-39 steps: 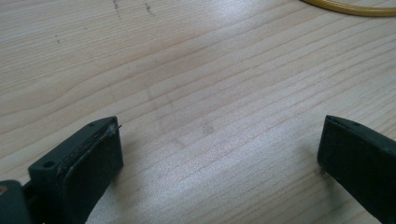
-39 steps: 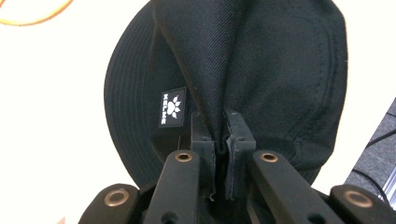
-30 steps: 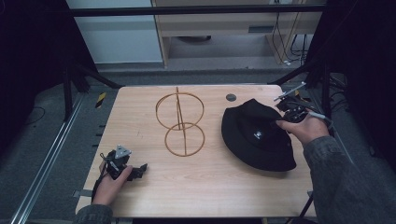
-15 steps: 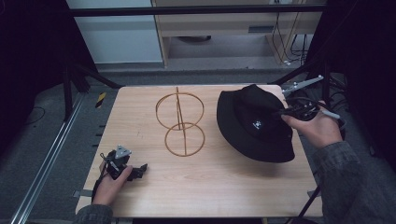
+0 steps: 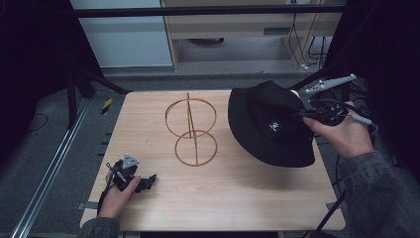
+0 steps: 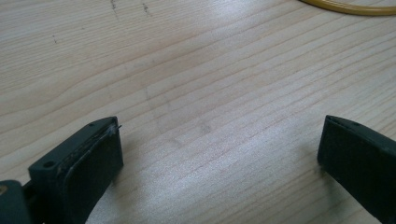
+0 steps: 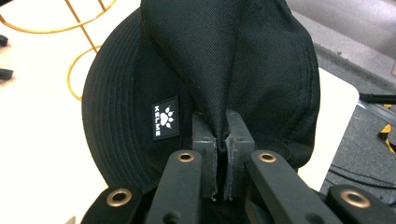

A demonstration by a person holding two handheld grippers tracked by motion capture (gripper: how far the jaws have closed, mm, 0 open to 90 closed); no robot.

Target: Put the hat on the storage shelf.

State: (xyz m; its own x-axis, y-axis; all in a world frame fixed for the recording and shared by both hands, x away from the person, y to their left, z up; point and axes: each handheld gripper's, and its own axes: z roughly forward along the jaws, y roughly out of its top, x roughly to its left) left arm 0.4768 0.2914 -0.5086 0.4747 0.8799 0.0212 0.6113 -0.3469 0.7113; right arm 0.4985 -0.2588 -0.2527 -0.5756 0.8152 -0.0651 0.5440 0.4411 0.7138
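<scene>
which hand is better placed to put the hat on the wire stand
Right. The right tongs are shut on the black hat, lifted beside the wire stand. The left tongs are open over bare table.

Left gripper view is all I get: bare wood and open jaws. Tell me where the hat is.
Observer: The black hat hangs off the table, lifted over its right side.
Operator: Say what holds it.
Observer: The right gripper has its jaws pinched on a fold of the crown.
Operator: Name that yellow arc at my top edge.
Observer: It is the wire hat stand, two rings on an upright rod, standing mid-table left of the hat.
</scene>
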